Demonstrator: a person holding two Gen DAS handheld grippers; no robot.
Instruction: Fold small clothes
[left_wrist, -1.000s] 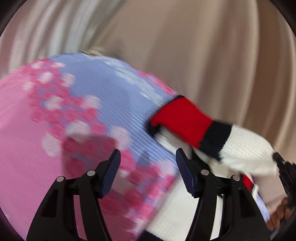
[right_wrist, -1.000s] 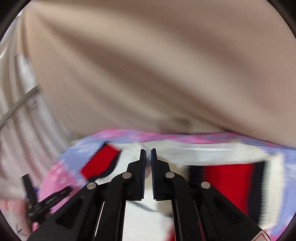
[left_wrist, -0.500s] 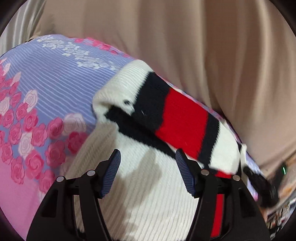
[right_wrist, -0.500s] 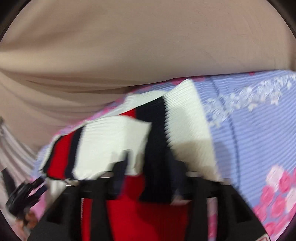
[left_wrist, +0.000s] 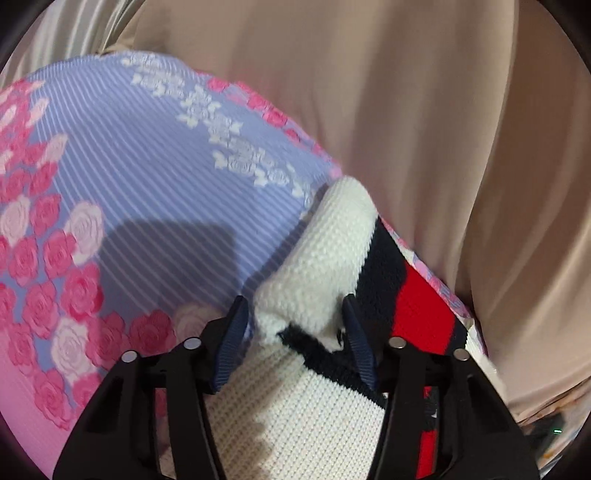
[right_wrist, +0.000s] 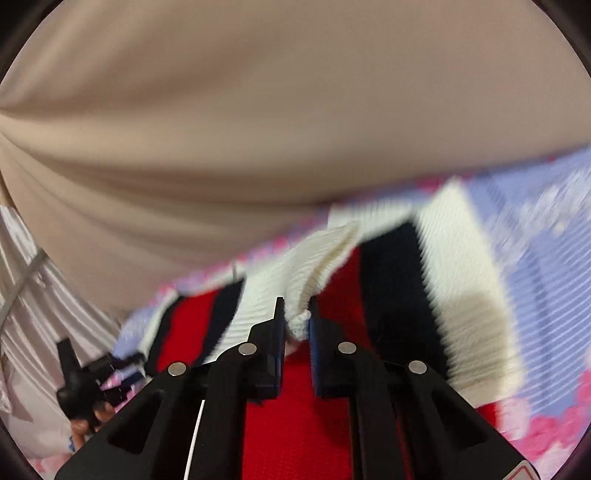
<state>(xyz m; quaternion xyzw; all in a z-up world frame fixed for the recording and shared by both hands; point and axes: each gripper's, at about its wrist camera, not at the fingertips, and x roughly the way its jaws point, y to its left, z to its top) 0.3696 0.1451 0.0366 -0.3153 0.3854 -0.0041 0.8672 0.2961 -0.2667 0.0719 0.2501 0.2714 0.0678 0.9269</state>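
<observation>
Knitted wool makes up the little sweater (left_wrist: 325, 251), white with dark blue and red stripes. It lies on a bedspread (left_wrist: 155, 192) that is purple and pink with roses, close to the far edge by a tan curtain (left_wrist: 424, 110).

The left gripper (left_wrist: 295, 332) has its fingers apart, one on each side of a rolled white bit of the sweater, not pinching it. The right gripper (right_wrist: 296, 319) has its fingers squeezed on a white knit fold. That view is blurry, so the fold may be a sleeve.

The sweater looks soft, floppy and light. It will sag and bend where it is not held. A good place to take hold is a thick edge or corner, pinching through both layers so nothing slips.
</observation>
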